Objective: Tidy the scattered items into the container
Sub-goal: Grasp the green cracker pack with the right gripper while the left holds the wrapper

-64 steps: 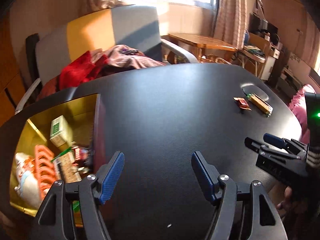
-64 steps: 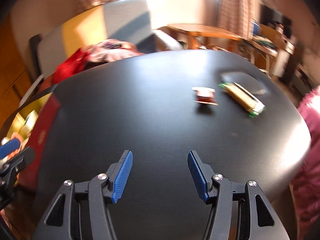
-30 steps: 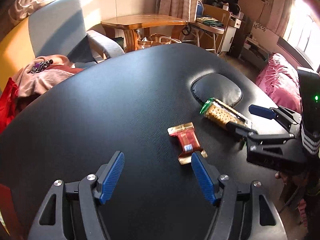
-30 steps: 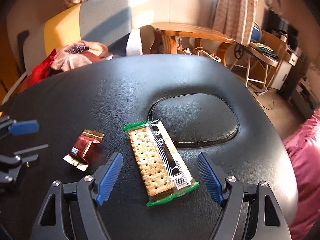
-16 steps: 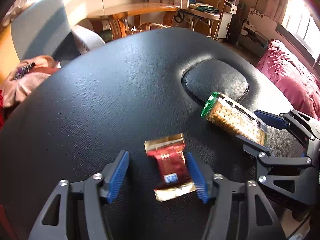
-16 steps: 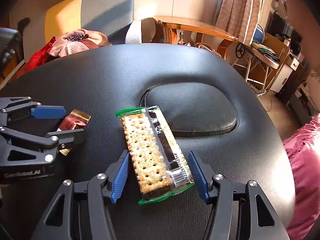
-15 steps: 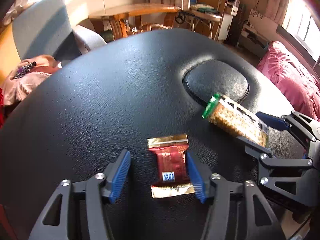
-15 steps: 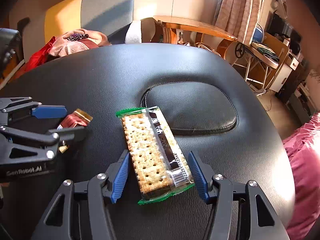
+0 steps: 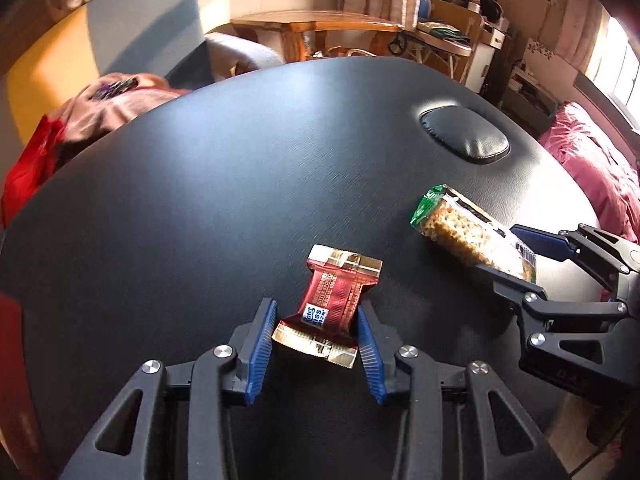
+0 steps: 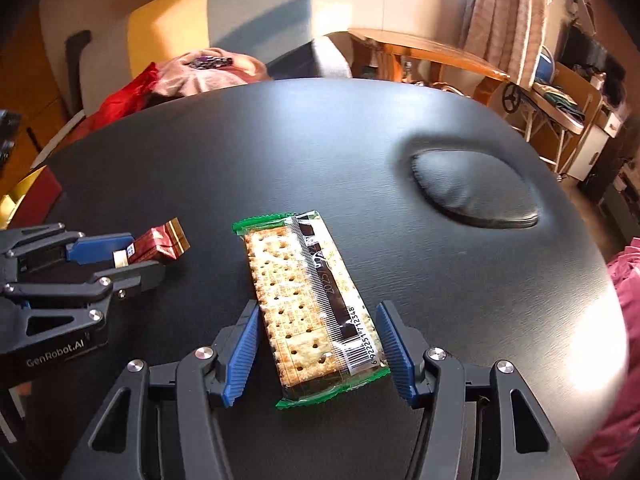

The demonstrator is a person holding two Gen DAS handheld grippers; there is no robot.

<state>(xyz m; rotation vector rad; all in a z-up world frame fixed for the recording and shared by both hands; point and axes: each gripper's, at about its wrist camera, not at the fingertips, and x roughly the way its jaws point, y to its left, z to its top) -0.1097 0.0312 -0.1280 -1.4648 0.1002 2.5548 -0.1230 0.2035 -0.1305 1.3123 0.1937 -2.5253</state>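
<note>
Both grippers are clamped on snacks over the black padded table [image 9: 200, 208]. Left gripper [image 9: 316, 342] has its blue pads [image 9: 258, 350] pressed against the sides of a red-and-gold wrapped candy [image 9: 332, 304], whose near end sits between the fingers while the far end juts forward, tilted a little; whether it rests on the table or is lifted clear cannot be told. Right gripper [image 10: 318, 350] grips a green-edged cracker packet [image 10: 310, 296] by its near end — the pads touch both long sides, and the packet points away along the fingers, barcode toward the camera. The two grippers sit side by side, low and near the tabletop, each reaching forward, the left one just beside the right. Counted: two grippers, one candy, one cracker packet. An oval cushioned inset [image 10: 476, 196] lies in the table beyond the packet. At the far left edge of the right wrist view a red-and-yellow corner [image 10: 28, 200] shows — possibly the container, too cropped to be sure.
</note>
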